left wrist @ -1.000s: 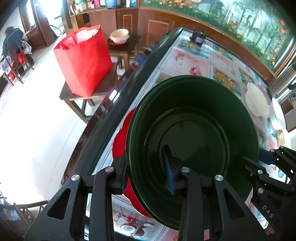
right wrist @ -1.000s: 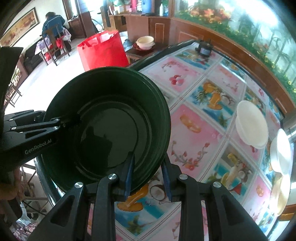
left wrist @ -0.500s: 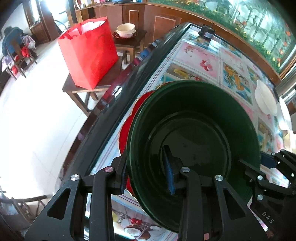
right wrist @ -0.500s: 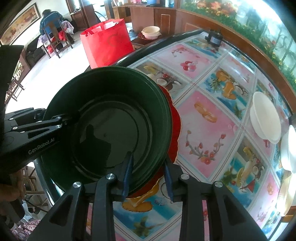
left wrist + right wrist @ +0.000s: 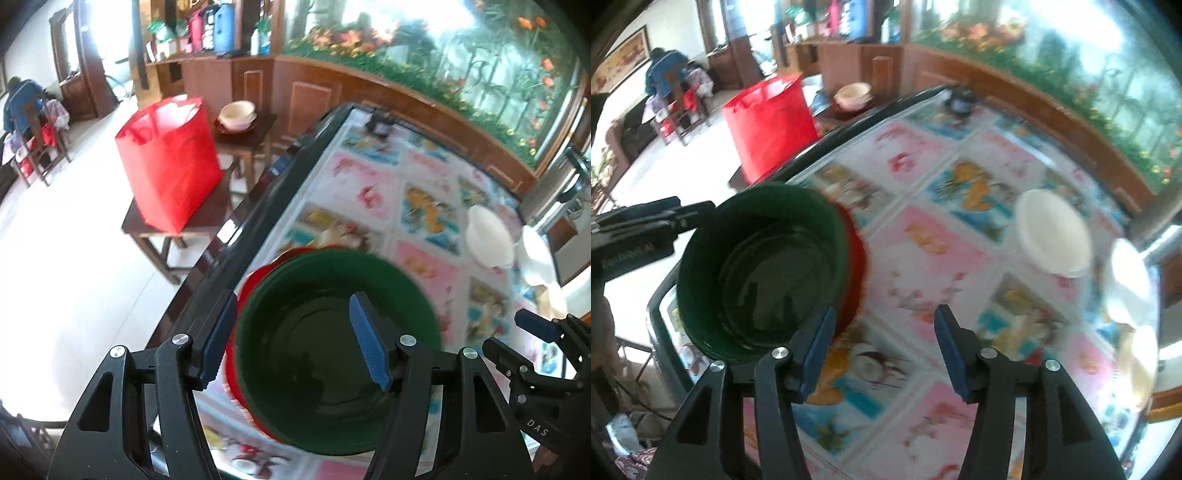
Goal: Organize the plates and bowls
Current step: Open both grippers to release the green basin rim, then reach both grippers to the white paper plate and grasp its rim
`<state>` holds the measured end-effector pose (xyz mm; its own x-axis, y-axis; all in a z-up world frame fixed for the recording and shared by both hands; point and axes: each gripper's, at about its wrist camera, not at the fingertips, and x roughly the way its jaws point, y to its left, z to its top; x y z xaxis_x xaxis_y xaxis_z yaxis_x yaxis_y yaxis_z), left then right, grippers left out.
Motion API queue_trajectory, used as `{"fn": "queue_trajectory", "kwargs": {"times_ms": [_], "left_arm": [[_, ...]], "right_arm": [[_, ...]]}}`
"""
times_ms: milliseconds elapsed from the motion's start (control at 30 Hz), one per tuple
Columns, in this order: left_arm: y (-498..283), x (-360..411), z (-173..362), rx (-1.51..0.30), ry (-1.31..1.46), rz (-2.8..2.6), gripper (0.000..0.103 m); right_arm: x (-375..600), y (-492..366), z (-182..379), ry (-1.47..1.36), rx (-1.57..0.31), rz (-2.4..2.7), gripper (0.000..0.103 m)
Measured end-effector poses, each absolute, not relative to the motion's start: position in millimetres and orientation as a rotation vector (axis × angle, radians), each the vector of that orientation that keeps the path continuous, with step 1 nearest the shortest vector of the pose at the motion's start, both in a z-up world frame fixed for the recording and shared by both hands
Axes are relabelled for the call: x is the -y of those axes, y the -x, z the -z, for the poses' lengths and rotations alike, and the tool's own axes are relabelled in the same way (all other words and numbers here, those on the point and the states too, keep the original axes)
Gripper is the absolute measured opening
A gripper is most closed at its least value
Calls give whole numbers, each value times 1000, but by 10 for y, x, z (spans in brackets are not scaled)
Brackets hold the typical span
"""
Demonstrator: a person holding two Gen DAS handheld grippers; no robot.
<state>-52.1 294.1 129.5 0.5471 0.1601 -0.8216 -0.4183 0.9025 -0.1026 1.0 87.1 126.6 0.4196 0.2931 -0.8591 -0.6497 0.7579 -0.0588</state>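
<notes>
A dark green bowl (image 5: pixel 332 354) sits on a red plate (image 5: pixel 255 280) near the table's left edge; it also shows in the right wrist view (image 5: pixel 764 273) on the red plate (image 5: pixel 858 262). My left gripper (image 5: pixel 293 347) is open, its fingers on either side of the bowl's near rim and above it. My right gripper (image 5: pixel 882 354) is open and empty, above the patterned tablecloth (image 5: pixel 923 240) to the right of the bowl. A white bowl (image 5: pixel 1052 236) and more white dishes (image 5: pixel 1126 280) sit at the far right.
A red bag (image 5: pixel 170 166) stands on a low wooden table left of the big table. A cream bowl (image 5: pixel 236 114) sits on a side table behind it. A small dark device (image 5: pixel 380 123) lies at the table's far end.
Both grippers have let go of the green bowl and opened. The bowl now rests on the red plate, and both grippers have pulled back and up.
</notes>
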Motion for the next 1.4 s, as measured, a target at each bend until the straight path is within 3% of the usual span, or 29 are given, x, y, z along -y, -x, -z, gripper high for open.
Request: {"fn": "queue_trajectory", "kwargs": {"times_ms": [167,767,1400], "left_arm": [[335,-2642,-1411,-922,286,-272,66],[-288,-1256,-1220,-1020,164,-30,66],[-734,-294,-941,-1089,105,81,66]], "right_arm": [[-493,-108,-1492,376,-933,-506,65],[874,-341,-1517,259,-972,-248,66],[1764,-584,-1216,189,-1057,-136,67]]}}
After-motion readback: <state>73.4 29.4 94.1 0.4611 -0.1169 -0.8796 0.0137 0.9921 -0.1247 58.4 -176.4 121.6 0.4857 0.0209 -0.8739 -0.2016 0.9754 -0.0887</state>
